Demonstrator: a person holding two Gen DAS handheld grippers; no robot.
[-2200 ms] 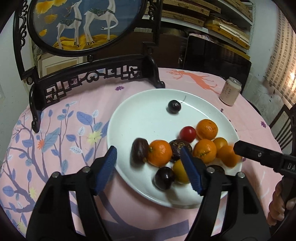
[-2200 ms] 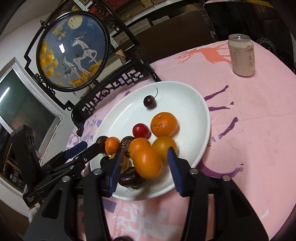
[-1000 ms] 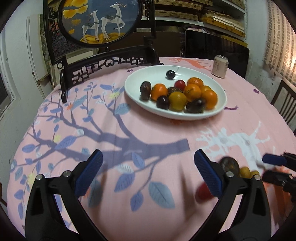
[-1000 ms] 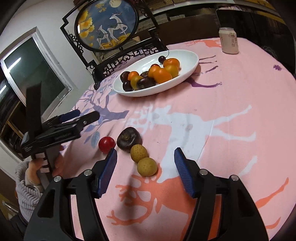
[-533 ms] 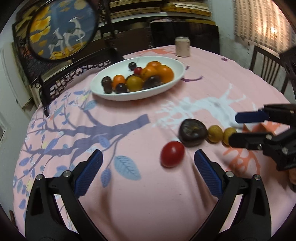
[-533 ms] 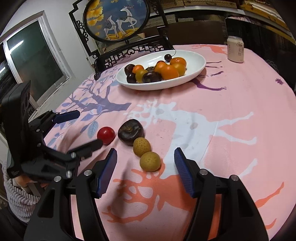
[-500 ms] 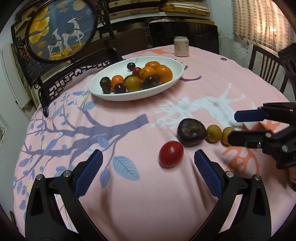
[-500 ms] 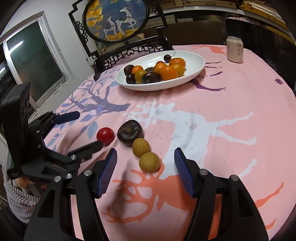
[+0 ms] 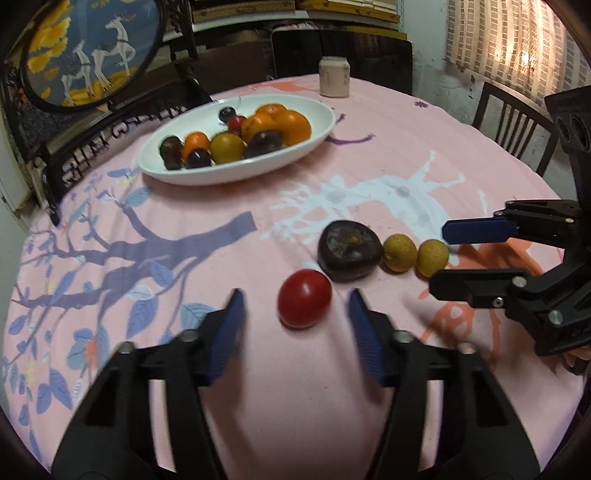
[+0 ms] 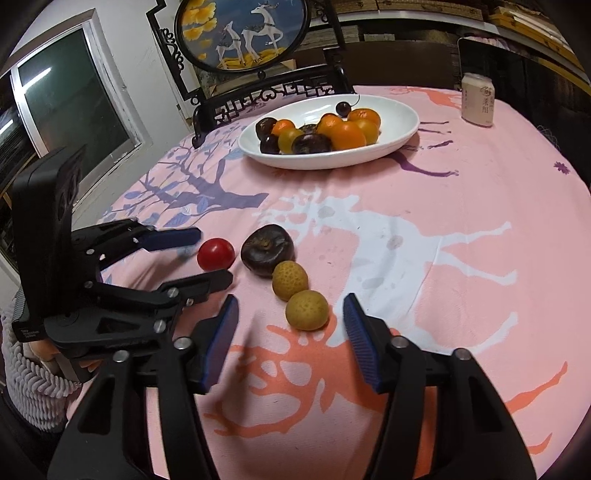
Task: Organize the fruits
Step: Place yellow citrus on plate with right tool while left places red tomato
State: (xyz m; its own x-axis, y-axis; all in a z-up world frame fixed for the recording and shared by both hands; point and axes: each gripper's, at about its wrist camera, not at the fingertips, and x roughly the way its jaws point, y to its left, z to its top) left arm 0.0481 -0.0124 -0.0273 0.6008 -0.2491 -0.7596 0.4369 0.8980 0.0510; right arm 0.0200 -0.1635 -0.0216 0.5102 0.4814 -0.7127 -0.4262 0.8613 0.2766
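Fruits lie in two groups on a round table covered by a pink tablecloth (image 10: 461, 258) printed with branches and deer. Four sit loose in a short curved row near the front edge: a red cherry tomato (image 9: 304, 303), a dark wrinkled fruit (image 9: 349, 250) just beside it, then two small yellow-brown longans (image 9: 400, 249) (image 9: 432, 257) that touch each other. Farther back, a white oval plate (image 10: 400, 110) holds a heap of oranges (image 10: 347, 134) and dark fruits.

From the left side the left gripper (image 9: 294, 314) reaches in low over the cloth, its blue-padded fingers spread apart on either side of the cherry tomato, not touching it and holding nothing. From the right side the right gripper (image 10: 290, 321) also hangs low, its fingers wide apart and empty, with the nearer longan (image 10: 307, 309) lying between their tips. The two grippers point toward each other across the row. A sleeved hand (image 10: 55, 360) grips the handle of the left tool.

Behind the plate stands a round deer painting in a black carved frame (image 10: 242, 31), and a pale drink can (image 10: 478, 99) stands near the far right edge.
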